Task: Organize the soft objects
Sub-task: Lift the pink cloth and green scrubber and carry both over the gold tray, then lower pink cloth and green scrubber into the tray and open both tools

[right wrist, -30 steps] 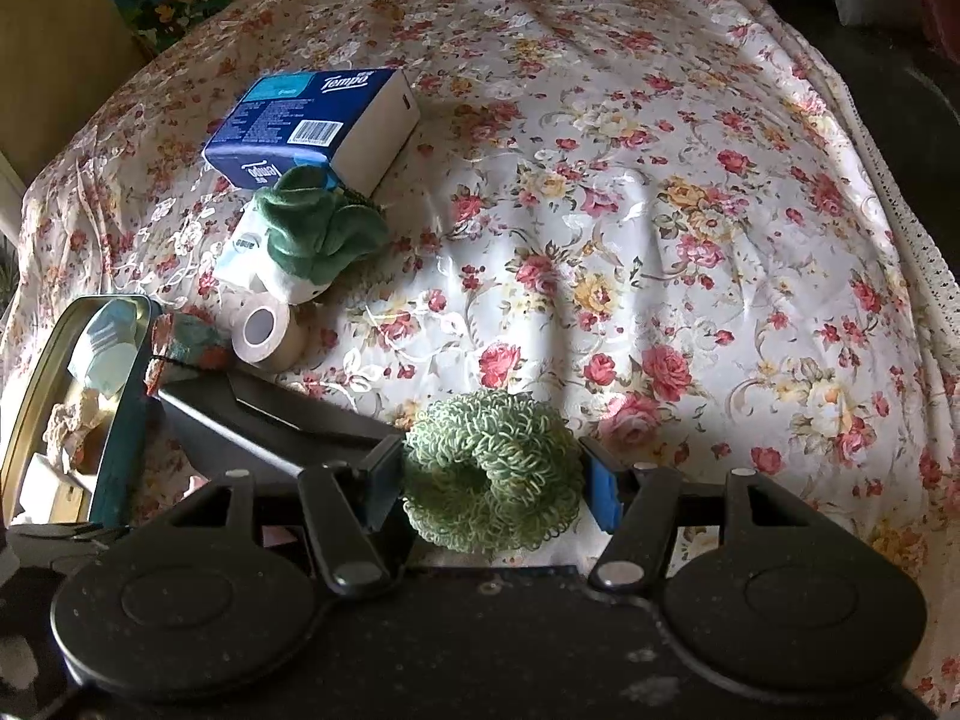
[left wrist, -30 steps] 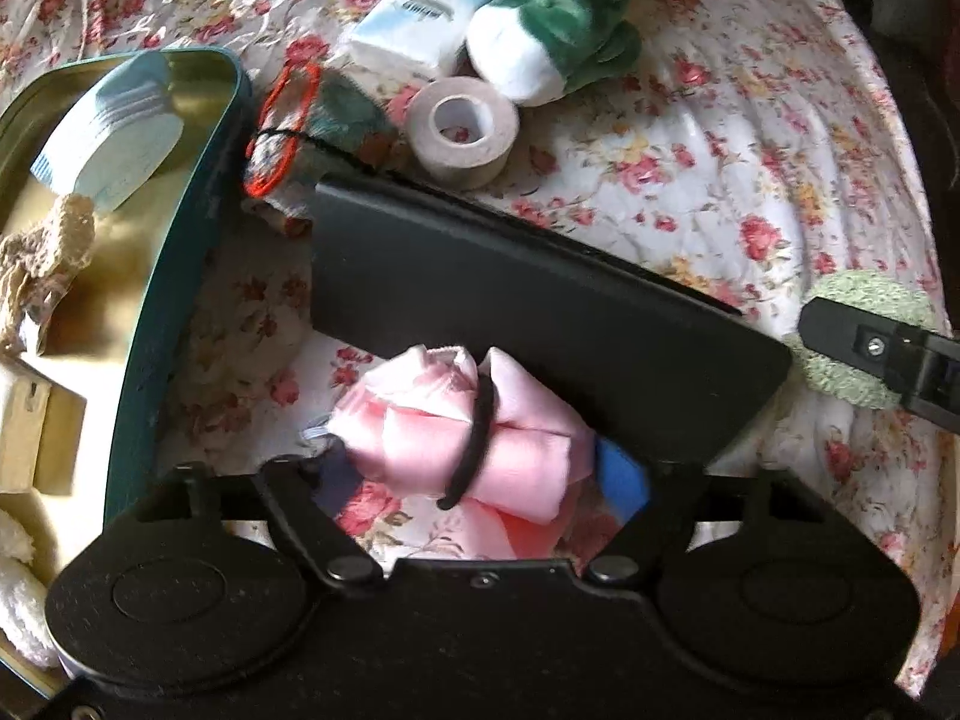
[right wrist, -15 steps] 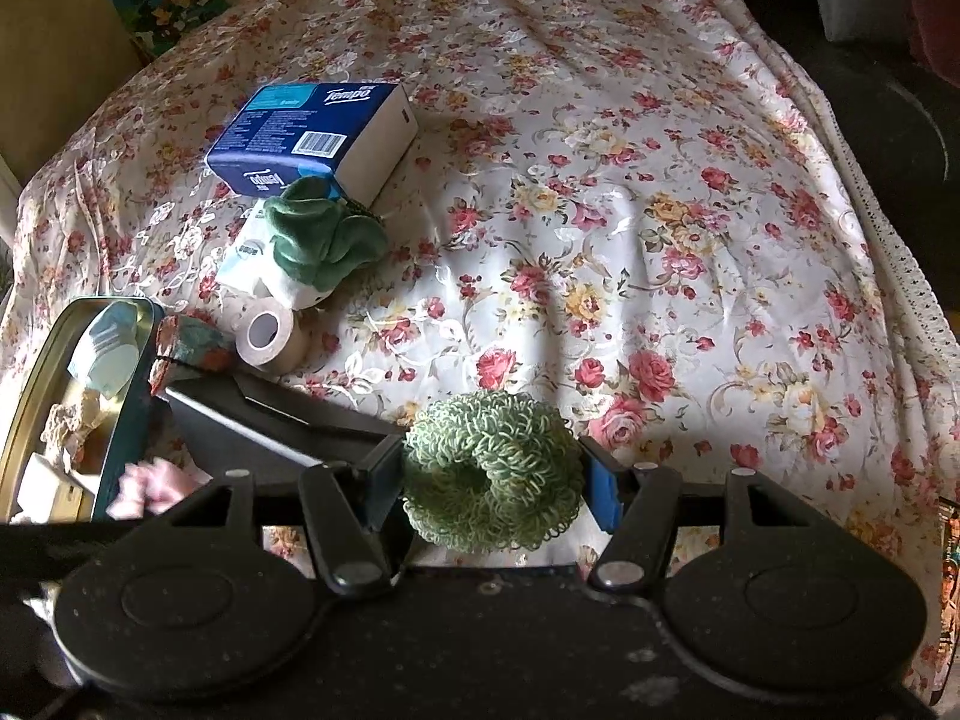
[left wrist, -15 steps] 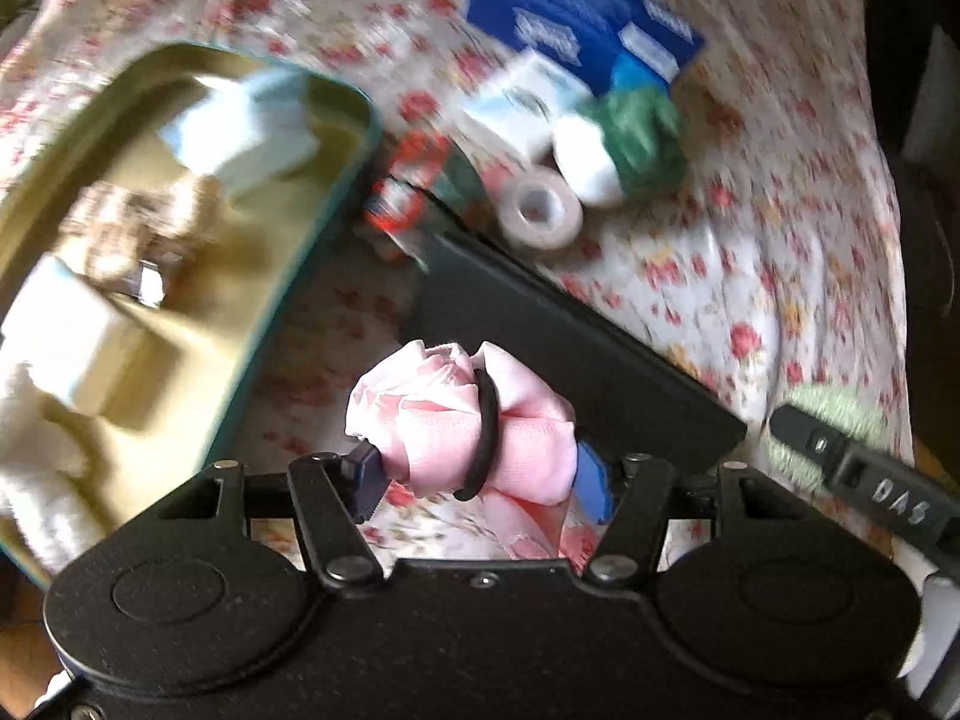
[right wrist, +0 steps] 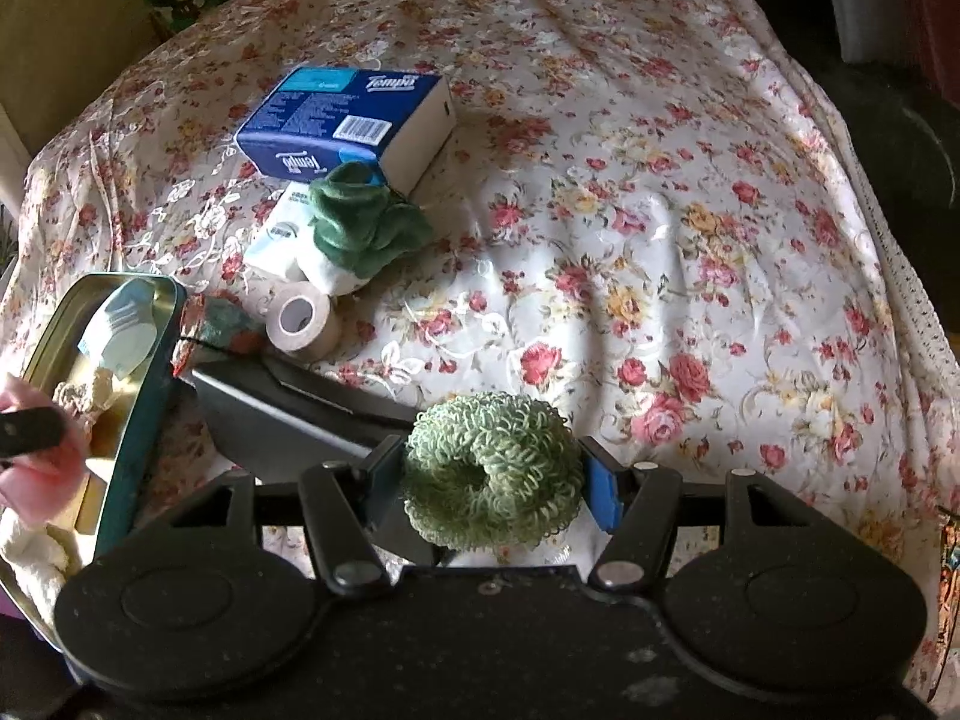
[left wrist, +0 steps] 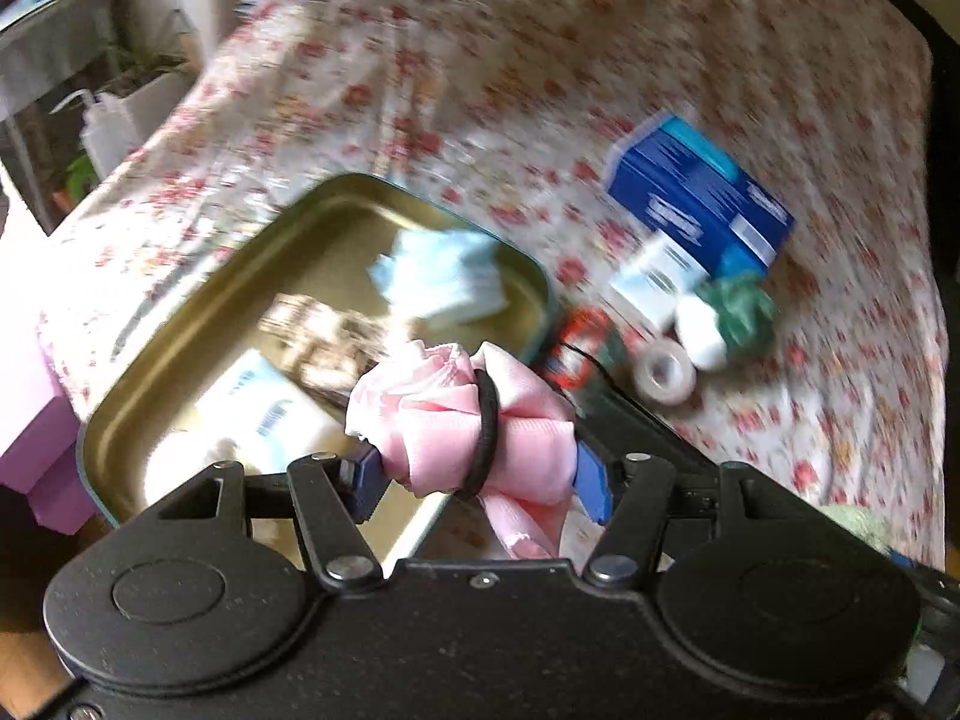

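Left gripper (left wrist: 474, 474) clamps pink cloth bundle (left wrist: 462, 420) tied with black band, jaws having just closed on it; bundle held above near edge of open tin (left wrist: 543, 294); right gripper (right wrist: 495, 477) pinches green looped scrunchie (right wrist: 492, 468), beside tin's right side, past black lid (right wrist: 282, 414); tape roll (right wrist: 303, 324), green plush (right wrist: 360, 228), blue tissue box (right wrist: 342, 120) on floral cloth (right wrist: 660, 240) beyond tin's far right corner.

Pink cloth bundle (left wrist: 462, 420), green looped scrunchie (right wrist: 492, 468), rose-patterned white bedspread (right wrist: 660, 240).
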Demonstrator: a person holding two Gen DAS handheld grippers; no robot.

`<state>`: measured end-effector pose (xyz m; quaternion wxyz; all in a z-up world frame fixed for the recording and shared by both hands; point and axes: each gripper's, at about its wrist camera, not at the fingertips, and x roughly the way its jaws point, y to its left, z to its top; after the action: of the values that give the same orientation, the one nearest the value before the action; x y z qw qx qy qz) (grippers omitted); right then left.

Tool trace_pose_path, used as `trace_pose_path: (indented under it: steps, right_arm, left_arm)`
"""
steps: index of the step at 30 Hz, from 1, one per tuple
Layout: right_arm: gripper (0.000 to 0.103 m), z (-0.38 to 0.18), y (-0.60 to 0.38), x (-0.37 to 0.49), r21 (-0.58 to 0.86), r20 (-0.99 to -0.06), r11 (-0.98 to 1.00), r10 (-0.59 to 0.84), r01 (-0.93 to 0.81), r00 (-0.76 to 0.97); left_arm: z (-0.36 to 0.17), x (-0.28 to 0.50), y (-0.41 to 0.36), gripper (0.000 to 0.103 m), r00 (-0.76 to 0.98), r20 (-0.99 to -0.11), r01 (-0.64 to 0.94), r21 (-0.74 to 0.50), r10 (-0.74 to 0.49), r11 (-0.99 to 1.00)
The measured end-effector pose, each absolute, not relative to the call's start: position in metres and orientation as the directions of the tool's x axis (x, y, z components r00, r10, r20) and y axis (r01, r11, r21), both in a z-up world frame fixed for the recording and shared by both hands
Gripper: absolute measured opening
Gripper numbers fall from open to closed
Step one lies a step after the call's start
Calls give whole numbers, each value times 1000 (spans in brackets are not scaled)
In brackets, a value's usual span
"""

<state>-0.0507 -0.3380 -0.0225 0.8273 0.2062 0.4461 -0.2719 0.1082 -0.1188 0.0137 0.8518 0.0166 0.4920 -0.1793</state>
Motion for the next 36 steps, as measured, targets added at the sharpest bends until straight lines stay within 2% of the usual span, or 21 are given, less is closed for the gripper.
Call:
trace_pose_path:
  steps: [5,13,27,36]
  right_arm:
    - [60,-7,-337,-44,99,-827,772,-287,628,483]
    - [60,13,-317,-23,112,-798,823,-259,557,544]
    - [60,41,-260,43,222,-789,917,-30,331,613]
    - [61,54,-213,83,182,-782,959,8,215,624]
  left_arm:
    - [23,123,-96,58,490,-833,237,-155,-256,959]
    - [31,142,-63,58,555,-822,78,-104,-130,992]
    - [21,162,-27,58,529,-848,-98,-96,-30,991]
    - [19,172,-15,59,524,-852,-178,-105,4,979]
